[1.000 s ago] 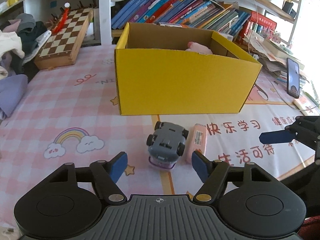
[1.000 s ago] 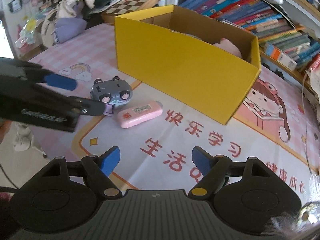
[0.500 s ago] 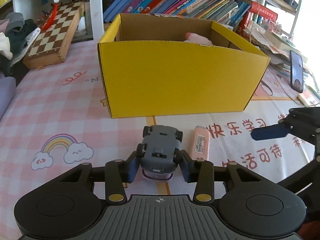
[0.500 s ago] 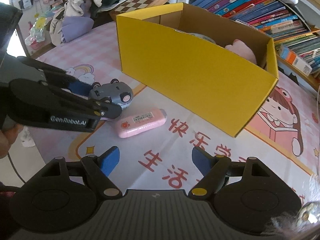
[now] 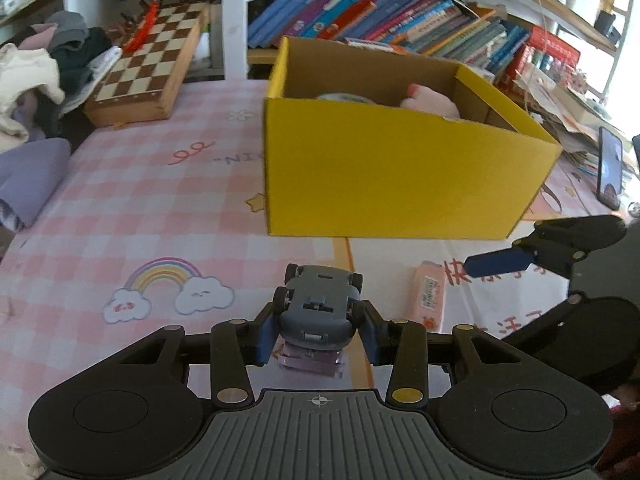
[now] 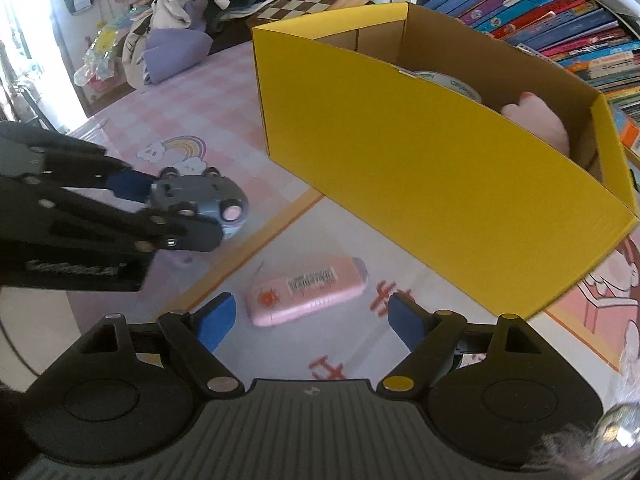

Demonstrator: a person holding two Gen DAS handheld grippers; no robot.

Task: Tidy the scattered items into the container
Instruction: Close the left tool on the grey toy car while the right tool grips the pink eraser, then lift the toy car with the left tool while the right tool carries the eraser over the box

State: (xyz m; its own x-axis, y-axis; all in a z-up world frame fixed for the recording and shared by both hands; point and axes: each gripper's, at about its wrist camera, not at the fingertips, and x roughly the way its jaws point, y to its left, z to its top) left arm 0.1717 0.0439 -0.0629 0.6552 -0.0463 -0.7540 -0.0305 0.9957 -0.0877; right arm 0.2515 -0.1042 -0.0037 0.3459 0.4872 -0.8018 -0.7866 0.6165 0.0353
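My left gripper [image 5: 318, 330] is shut on a grey toy car [image 5: 318, 306] turned wheels up, held just above the table; the car also shows in the right wrist view [image 6: 200, 200]. A pink flat case [image 6: 306, 292] lies on the mat just ahead of my open right gripper [image 6: 312, 322]; it shows in the left wrist view [image 5: 430, 294] too. The yellow cardboard box [image 5: 400, 176] stands behind, open-topped, holding a pink soft toy [image 6: 538, 120] and a tape roll [image 6: 448, 82].
A chessboard [image 5: 148, 68] and a pile of clothes [image 5: 36, 76] lie at the far left. Books [image 5: 400, 26] line the shelf behind the box. A phone [image 5: 610, 172] leans at the right by stacked papers.
My left gripper closed on the toy car and lifted it slightly. My right gripper moved closer to the pink case, still open.
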